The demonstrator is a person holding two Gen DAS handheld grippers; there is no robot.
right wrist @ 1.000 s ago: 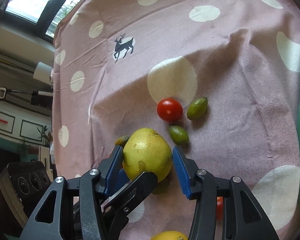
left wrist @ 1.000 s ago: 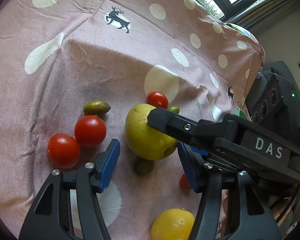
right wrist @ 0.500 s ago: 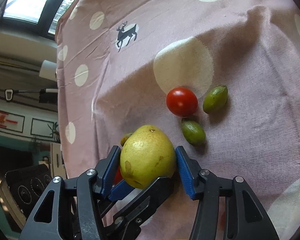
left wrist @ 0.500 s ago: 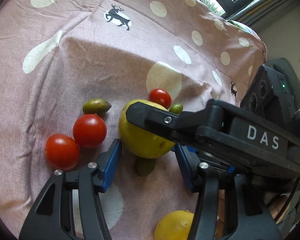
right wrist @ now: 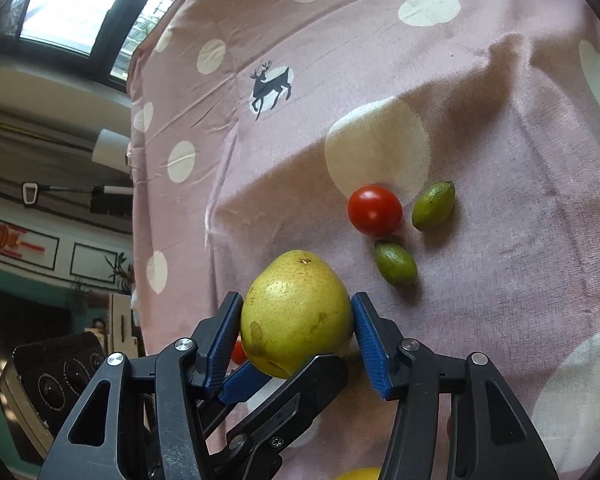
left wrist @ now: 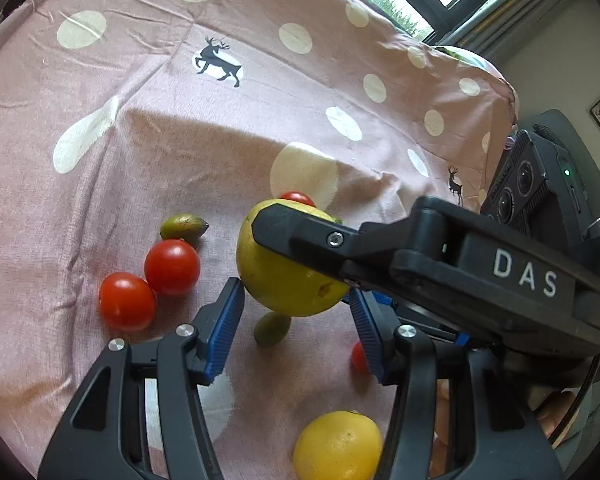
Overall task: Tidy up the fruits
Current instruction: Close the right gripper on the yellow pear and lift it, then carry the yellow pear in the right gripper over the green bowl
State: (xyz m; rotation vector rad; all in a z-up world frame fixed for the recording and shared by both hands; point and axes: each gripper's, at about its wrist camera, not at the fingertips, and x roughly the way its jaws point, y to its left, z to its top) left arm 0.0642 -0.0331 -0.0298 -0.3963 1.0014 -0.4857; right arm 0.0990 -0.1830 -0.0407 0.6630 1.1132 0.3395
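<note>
The yellow-green pear sits between the blue pads of the right gripper, both pads pressed to its flanks — a half-open clamp on it, clear of the pink polka-dot cloth. The left gripper, whose jaws have just been closing, brackets the same pear from below: its left pad touches the fruit at 8 o'clock, while the right pad's contact is hidden. At 1 o'clock of the pear lie a cherry tomato and two green olives.

Black hand-held gripper frames, ribbed blue pads, silver screws, white "DAS" lettering
</note>
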